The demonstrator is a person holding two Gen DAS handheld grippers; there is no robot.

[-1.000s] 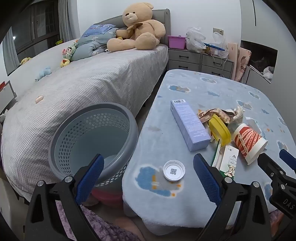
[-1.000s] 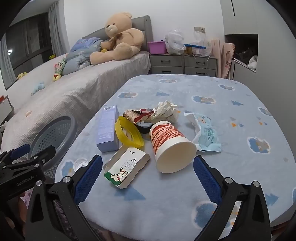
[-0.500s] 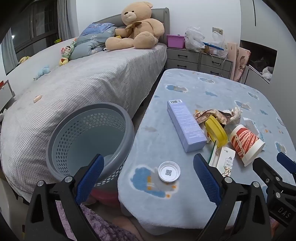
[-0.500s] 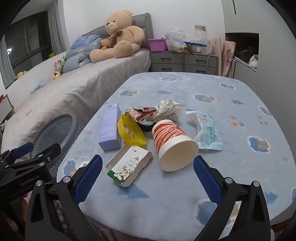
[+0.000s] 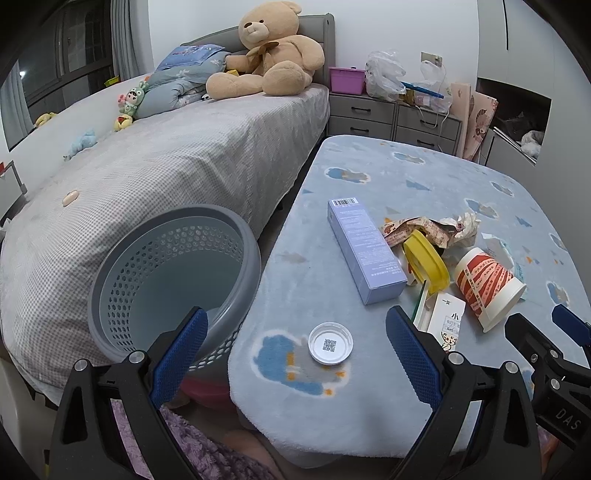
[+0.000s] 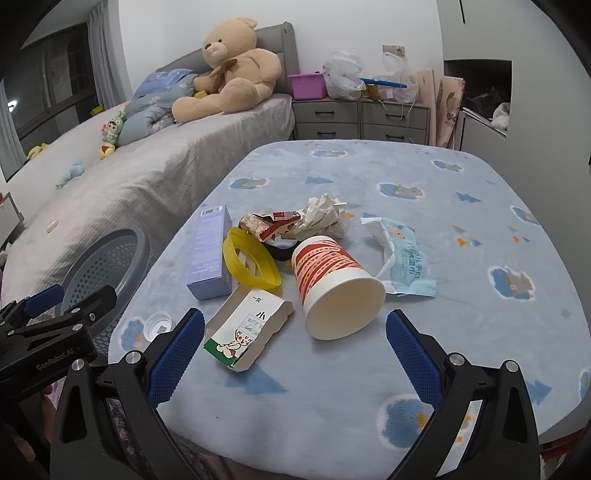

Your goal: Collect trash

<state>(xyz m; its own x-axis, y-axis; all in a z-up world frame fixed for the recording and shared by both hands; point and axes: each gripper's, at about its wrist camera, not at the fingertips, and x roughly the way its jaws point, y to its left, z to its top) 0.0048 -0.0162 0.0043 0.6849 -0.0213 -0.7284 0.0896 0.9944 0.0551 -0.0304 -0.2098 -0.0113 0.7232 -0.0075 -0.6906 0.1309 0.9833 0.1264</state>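
Both the left tongs [image 5: 293,338] and right tongs [image 6: 295,338] have drawn back slightly, spread and empty, so the red-striped paper cup [image 6: 334,286] and other litter remain on the blue fleece-covered bench [image 6: 461,206], the grey perforated plastic basket [image 5: 166,280] unfilled.

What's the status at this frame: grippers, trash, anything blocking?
Left gripper open, empty, over small white plastic lid. Right gripper open, empty, facing tipped red-and-white paper cup. Grey perforated plastic basket holds no visible trash. Nothing blocking.

a big teddy bear [image 5: 271,51] sits on the grey bed [image 5: 177,162]. grey drawers [image 5: 391,114] stand by the white wall [image 5: 388,26].
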